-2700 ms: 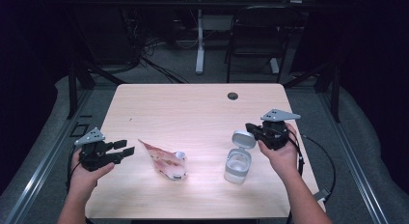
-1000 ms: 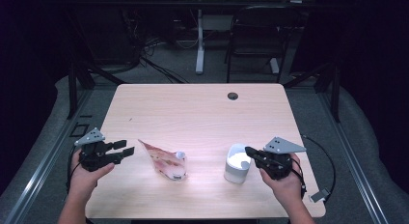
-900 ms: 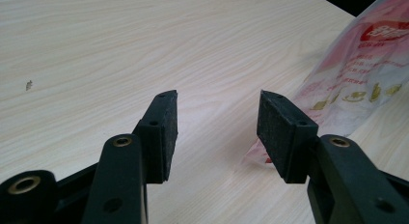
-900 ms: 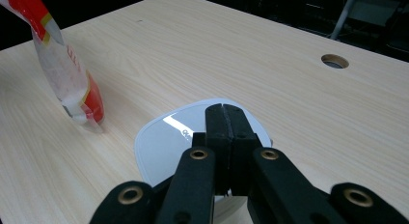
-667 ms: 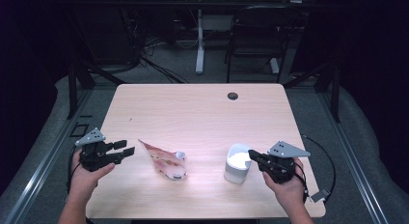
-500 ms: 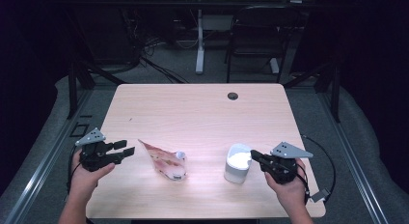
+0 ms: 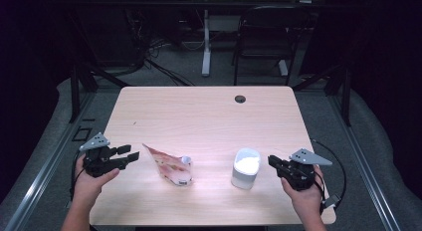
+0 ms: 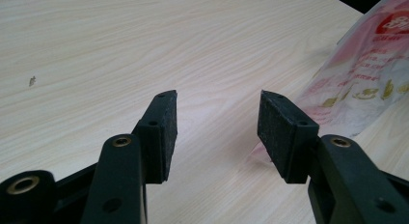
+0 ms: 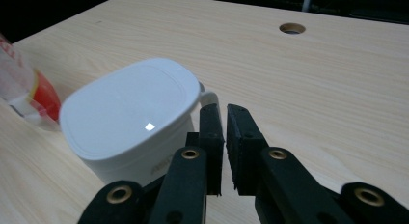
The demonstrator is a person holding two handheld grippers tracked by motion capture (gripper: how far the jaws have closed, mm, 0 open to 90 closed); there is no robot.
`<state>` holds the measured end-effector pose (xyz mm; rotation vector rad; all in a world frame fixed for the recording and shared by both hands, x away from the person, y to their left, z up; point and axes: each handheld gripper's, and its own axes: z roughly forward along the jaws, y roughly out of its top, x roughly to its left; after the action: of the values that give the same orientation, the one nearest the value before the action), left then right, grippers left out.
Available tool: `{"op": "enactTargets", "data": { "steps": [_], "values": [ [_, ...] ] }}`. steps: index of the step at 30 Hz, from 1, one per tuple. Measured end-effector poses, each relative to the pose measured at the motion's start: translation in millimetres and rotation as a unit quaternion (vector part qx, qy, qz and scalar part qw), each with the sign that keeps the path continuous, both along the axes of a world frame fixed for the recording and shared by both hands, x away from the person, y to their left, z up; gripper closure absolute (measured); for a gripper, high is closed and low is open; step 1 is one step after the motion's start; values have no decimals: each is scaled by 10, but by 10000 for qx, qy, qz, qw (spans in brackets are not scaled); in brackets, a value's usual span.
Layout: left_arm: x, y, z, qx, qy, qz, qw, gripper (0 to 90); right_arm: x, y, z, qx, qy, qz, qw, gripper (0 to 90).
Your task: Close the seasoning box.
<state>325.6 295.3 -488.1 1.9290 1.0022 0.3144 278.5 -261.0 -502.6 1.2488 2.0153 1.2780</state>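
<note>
Now the right claw sits low by the worktop's right edge, just beside the white lidded tub, its jaws nearly shut with only a slit between them and just starting to part, nothing held; lid looks seated, so it seems to be backing off. Left claw waits open near the left edge, empty, aimed at the printed pouch lying between them

Pouch is getting cut off by the left gripper view's right edge, print too blurry to read. Right claw is covering the white container's near side, and the container's lid is hiding its contents. Tabletop hole too small to detail.
</note>
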Motion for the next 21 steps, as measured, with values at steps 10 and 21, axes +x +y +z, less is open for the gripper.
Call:
{"op": "enactTargets", "data": {
  "steps": [10, 21],
  "values": [
    [14, 1, -61, -18, 69, 172, 9998, 490, -24, -115, -151, -30, 186, -252, 9995, 688],
    [-91, -27, -316, 132, 253, 268, 9992, 485, -72, -138, -219, -168, 253, -458, 9985, 534]
  ]
}}
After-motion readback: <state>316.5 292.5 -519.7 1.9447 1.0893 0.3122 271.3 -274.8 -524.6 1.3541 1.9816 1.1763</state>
